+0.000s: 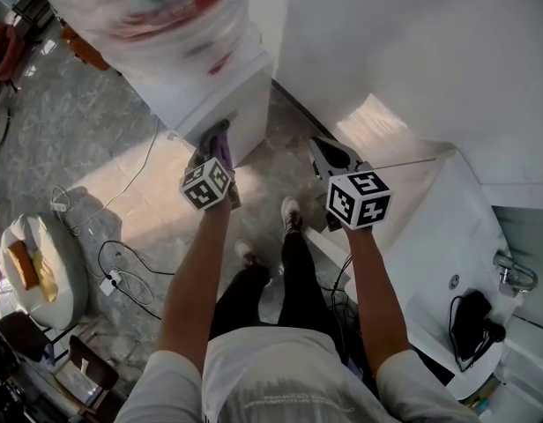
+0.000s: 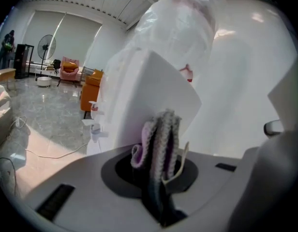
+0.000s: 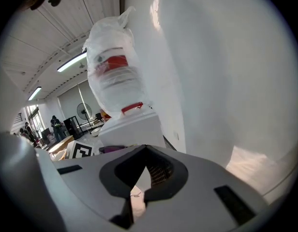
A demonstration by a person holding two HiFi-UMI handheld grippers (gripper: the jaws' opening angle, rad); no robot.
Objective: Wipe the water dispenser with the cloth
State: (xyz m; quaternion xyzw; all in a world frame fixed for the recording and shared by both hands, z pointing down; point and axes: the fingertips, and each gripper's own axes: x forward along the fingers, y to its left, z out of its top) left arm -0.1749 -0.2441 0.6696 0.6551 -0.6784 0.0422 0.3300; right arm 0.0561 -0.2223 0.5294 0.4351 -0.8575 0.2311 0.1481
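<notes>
Grey marble floor (image 1: 86, 139) spread out below, and from the head view the water dispenser (image 1: 226, 95) stood up and to the left, its bottle wrapped in plastic. The left gripper (image 1: 213, 164) was right up at the cabinet's near corner, a purple cloth (image 1: 220, 139) poking out ahead of it. The right gripper (image 1: 330, 159) hung well off to the side, nearer the white wall, so the left was plainly the closer one. Over to the left gripper view: jaws clamped tight on the bunched cloth (image 2: 158, 139), and dead ahead rose the dispenser's white corner edge (image 2: 154, 88), running upright with a face falling away on either side. Whether the cloth actually touched it, I couldn't tell. From the right gripper view, the jaws were drawn nearly together on nothing, only a sliver of floor between them. The dispenser (image 3: 132, 127) sat ahead and leftward, apart. My read: the wipe belonged to the left, stroking along that upright face.
</notes>
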